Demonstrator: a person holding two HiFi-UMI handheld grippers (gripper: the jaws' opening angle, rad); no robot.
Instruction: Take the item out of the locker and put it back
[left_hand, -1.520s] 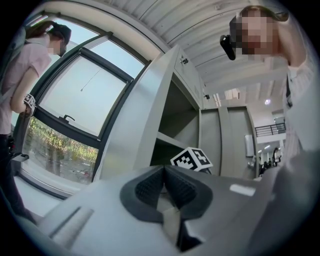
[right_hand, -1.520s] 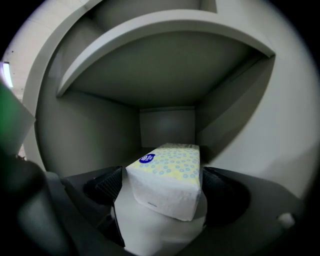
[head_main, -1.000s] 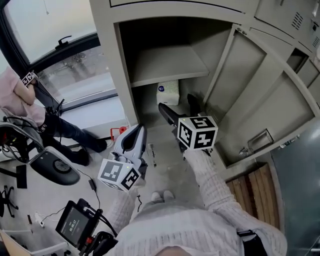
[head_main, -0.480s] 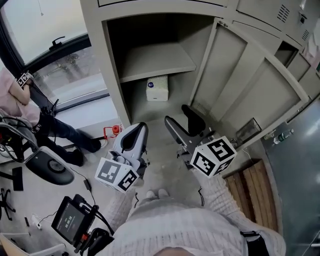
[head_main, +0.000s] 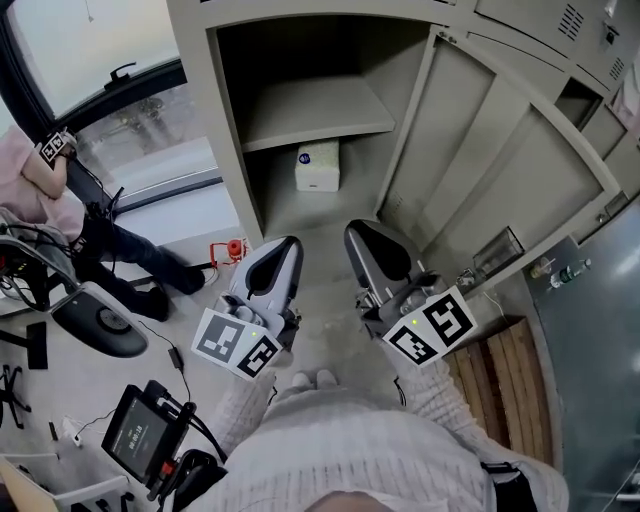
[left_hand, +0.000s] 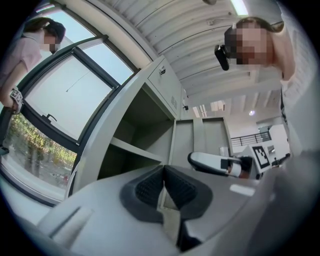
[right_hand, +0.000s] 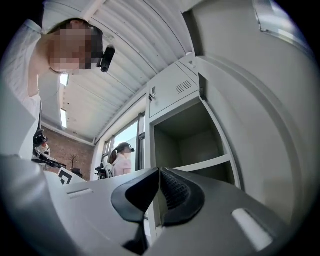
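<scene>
A small white box (head_main: 317, 166) rests on the floor of the open grey locker (head_main: 232, 150), under its shelf (head_main: 310, 110). Both grippers hang in front of the locker, below the box and apart from it. My left gripper (head_main: 283, 246) is shut with nothing in it, and its dark pads meet in the left gripper view (left_hand: 163, 172). My right gripper (head_main: 362, 233) has just been closing and is now shut on nothing, the pads touching in the right gripper view (right_hand: 159, 175). It also shows in the left gripper view as a white gripper (left_hand: 215, 162) at the right.
The locker door (head_main: 500, 150) stands swung open to the right. A person (head_main: 40, 190) sits at the left near a window (head_main: 120, 60), beside a chair (head_main: 100, 325). A screen device (head_main: 145, 440) and a red object (head_main: 232, 248) lie on the floor, with wooden slats (head_main: 500, 370) at the right.
My right gripper drew back out of the locker toward me and its jaws closed empty. The white box stayed inside. My left gripper shifted slightly upward.
</scene>
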